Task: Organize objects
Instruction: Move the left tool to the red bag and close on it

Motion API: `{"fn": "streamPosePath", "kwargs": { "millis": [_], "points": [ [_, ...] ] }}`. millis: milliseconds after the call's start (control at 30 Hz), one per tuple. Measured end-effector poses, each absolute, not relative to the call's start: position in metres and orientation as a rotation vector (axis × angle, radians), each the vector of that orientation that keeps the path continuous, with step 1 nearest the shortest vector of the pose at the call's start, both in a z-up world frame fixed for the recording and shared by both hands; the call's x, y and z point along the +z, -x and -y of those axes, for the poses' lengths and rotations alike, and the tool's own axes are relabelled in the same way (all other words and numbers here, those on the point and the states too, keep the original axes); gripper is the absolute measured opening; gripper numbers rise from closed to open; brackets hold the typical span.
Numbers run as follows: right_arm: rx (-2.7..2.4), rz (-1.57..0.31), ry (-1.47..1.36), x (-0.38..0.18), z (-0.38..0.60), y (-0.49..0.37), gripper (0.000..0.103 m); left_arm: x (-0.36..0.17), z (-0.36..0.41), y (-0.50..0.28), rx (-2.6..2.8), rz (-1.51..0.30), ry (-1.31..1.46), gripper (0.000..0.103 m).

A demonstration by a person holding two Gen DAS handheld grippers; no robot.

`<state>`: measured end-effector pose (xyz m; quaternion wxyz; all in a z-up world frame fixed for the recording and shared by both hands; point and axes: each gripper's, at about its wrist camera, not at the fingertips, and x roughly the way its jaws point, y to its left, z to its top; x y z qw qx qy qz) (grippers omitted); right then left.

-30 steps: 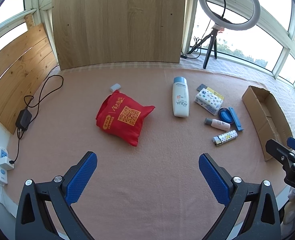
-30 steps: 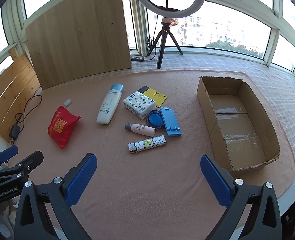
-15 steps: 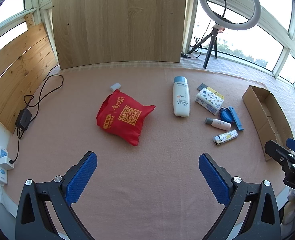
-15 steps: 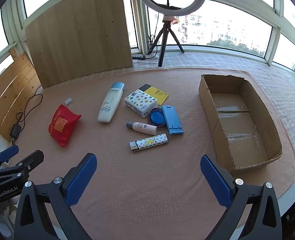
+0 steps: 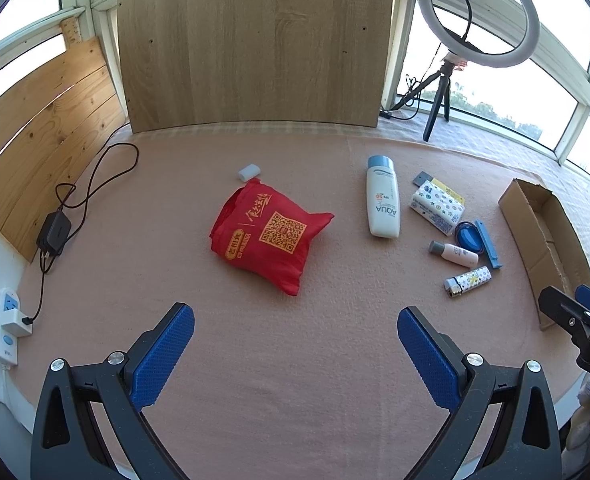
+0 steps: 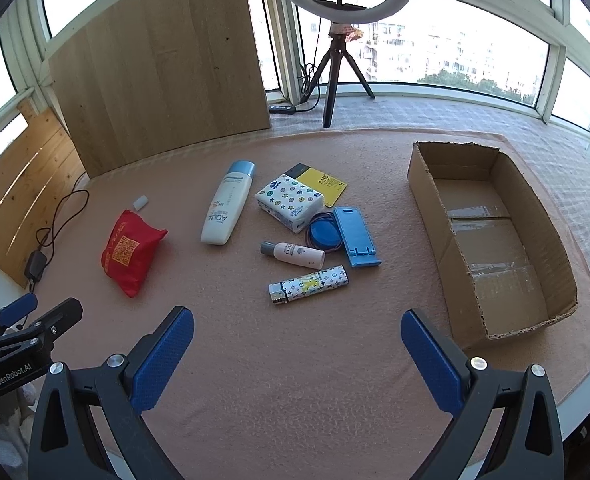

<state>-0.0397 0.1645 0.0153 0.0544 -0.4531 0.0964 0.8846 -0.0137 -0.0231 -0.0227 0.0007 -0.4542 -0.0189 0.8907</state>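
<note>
Two tools were in play, both hovering above the near edge of the table (image 6: 295,380) with nothing in them. The left tool (image 5: 295,344) had its blue pads spread wide, pointed toward the red bag (image 5: 269,236), which lay around the middle of the table. A small white cap (image 5: 249,172) sat just behind the bag, toward the far edge. The right tool (image 6: 297,344) was gaping just as wide, empty too.

The rest of the stuff was bunched up between the bag and the box (image 6: 491,240). The sunscreen (image 6: 228,204) lay flat on the bag's side of the bunch. Next to it was a tissue pack (image 6: 289,202) partly on top of a yellow card (image 6: 323,182). A blue stand (image 6: 355,236) lay beside a blue disc (image 6: 323,234) ringed by a thin cord, touching or nearly so. Closer in, a small white bottle (image 6: 293,254) and a patterned lighter (image 6: 309,284) lay on their sides, near each other but apart.

That cardboard box sat open and empty along the right edge of the table. A charger (image 5: 53,232) and its cable were over by the left edge.
</note>
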Motion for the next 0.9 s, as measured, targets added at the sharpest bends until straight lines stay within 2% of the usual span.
{"fn": "streamPosePath", "kwargs": {
  "millis": [367, 733, 900],
  "points": [
    [2.799, -0.254, 1.389, 0.016, -0.141, 0.073, 0.102, -0.031, 0.074, 0.028, 2.861, 0.147, 1.467, 0.103],
    [2.941, -0.198, 1.455, 0.017, -0.099, 0.141, 0.102, -0.055, 0.11, 0.051, 2.873, 0.242, 1.51, 0.103],
    [2.965, -0.175, 1.537, 0.008, -0.076, 0.17, 0.097, -0.066, 0.129, 0.066, 2.872, 0.306, 1.519, 0.103]
  ]
}}
